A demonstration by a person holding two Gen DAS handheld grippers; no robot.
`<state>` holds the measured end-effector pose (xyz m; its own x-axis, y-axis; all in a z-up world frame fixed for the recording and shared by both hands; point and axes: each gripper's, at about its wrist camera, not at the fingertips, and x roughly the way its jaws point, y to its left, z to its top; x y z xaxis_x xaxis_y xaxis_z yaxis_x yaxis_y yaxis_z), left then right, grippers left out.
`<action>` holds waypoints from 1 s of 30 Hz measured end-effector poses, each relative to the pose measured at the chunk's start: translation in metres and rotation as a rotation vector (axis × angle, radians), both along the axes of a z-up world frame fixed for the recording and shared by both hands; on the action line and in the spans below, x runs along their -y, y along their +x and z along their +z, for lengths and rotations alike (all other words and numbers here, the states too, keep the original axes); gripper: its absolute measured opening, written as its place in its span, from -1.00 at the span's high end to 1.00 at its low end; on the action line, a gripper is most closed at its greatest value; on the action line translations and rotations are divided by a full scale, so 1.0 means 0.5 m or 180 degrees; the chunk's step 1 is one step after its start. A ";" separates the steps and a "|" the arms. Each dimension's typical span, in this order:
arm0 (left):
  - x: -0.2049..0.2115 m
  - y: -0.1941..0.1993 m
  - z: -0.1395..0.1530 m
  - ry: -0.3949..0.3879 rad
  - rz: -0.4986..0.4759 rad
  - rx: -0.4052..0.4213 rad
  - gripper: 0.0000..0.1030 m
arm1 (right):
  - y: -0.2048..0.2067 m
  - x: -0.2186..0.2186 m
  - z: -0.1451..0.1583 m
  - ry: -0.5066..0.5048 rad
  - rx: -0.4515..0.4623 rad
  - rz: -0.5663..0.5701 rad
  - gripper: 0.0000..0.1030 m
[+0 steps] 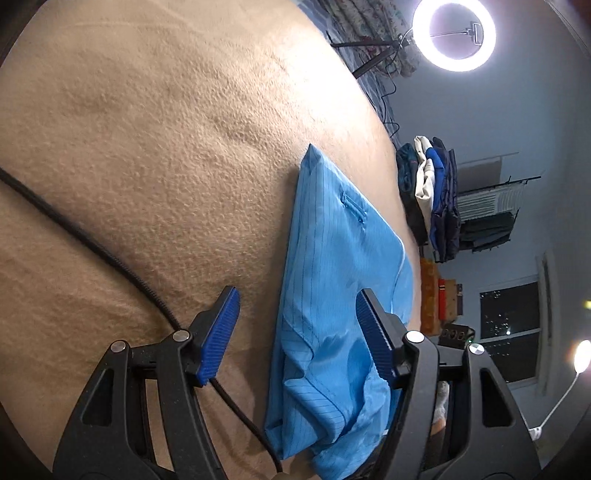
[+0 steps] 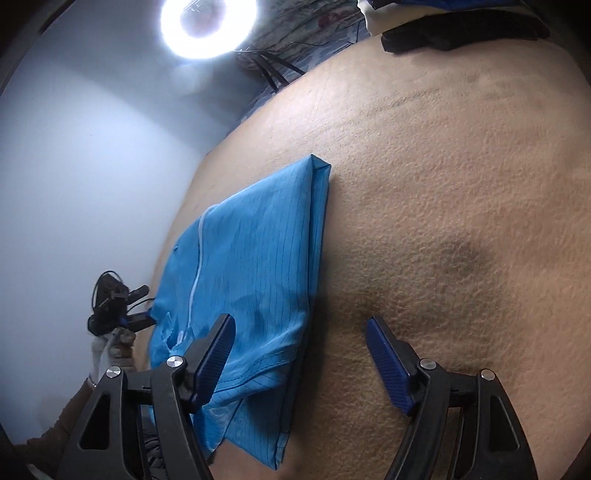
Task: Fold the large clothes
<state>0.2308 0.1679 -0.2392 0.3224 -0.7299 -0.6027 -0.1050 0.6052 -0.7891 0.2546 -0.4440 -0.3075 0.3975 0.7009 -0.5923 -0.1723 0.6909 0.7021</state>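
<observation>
Tan, pebbly-textured bedding (image 1: 155,155) fills the left wrist view, with a ring light (image 1: 453,35) and a rack of hanging dark clothes (image 1: 439,199) beyond its far edge. On it lies the blue pinstriped garment (image 1: 332,258), already narrowed into a long strip, its far corner crisp and its near end rumpled. The left gripper (image 1: 295,332) hovers over that near end with its fingers spread, one pad above the cloth and one above bare bedding, pinching nothing. A black cable (image 1: 92,240) crosses the bedding beside it. No container shows here.

Seen from the right wrist, the same bedding (image 2: 461,221) spreads out, with a dark pile of clothes (image 2: 461,33) at its far edge. The garment (image 2: 251,258) lies lengthwise, its long folded edge straight. The right gripper (image 2: 299,343) is spread wide and empty, straddling that edge near the closer end. The left gripper (image 2: 136,317) appears small at the garment's opposite side; its state cannot be told from here.

By my judgement, the lengthwise folds are done and the crosswise fold is next: both grippers need to pinch the near corners and carry them toward the far end.
</observation>
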 end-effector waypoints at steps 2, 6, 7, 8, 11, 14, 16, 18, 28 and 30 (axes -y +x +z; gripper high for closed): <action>0.009 0.010 -0.001 0.0037 -0.0048 -0.0024 -0.30 | 0.004 -0.002 -0.003 0.0036 -0.0018 0.0039 -0.41; 0.036 0.027 -0.002 0.0064 -0.0187 -0.0061 -0.29 | 0.017 -0.006 -0.007 0.0142 -0.0058 0.0046 -0.36; 0.044 0.029 -0.003 0.0094 -0.0228 -0.0060 -0.29 | 0.011 -0.005 -0.006 0.0160 -0.0060 0.0051 -0.36; 0.053 0.030 -0.003 0.0112 -0.0275 -0.0048 -0.28 | 0.014 -0.008 -0.006 0.0165 -0.0059 0.0063 -0.34; 0.081 0.032 -0.006 0.0148 -0.0358 -0.0032 -0.26 | 0.022 -0.024 -0.009 0.0224 -0.0106 0.0147 -0.15; 0.101 0.030 -0.006 0.0206 -0.0436 -0.0006 -0.24 | 0.028 -0.050 -0.011 0.0233 -0.0097 0.0199 -0.13; 0.110 0.028 -0.008 0.0254 -0.0462 -0.0007 -0.13 | 0.032 -0.061 -0.007 0.0248 -0.0104 0.0233 -0.13; 0.117 0.031 -0.009 0.0328 -0.0419 -0.0022 0.03 | 0.037 -0.074 -0.005 0.0257 -0.0113 0.0256 -0.09; 0.185 0.000 0.054 0.1164 -0.0576 0.0422 0.83 | 0.043 -0.127 0.024 -0.0094 -0.0079 0.0268 0.68; 0.201 -0.010 0.075 0.1311 -0.0597 0.0554 0.86 | 0.040 -0.134 0.039 -0.0195 -0.0055 0.0233 0.78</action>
<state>0.2257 0.0675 -0.2016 0.3299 -0.4971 -0.8026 0.1480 0.8669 -0.4760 0.2744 -0.3771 -0.2880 0.3358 0.6900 -0.6412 -0.2122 0.7186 0.6622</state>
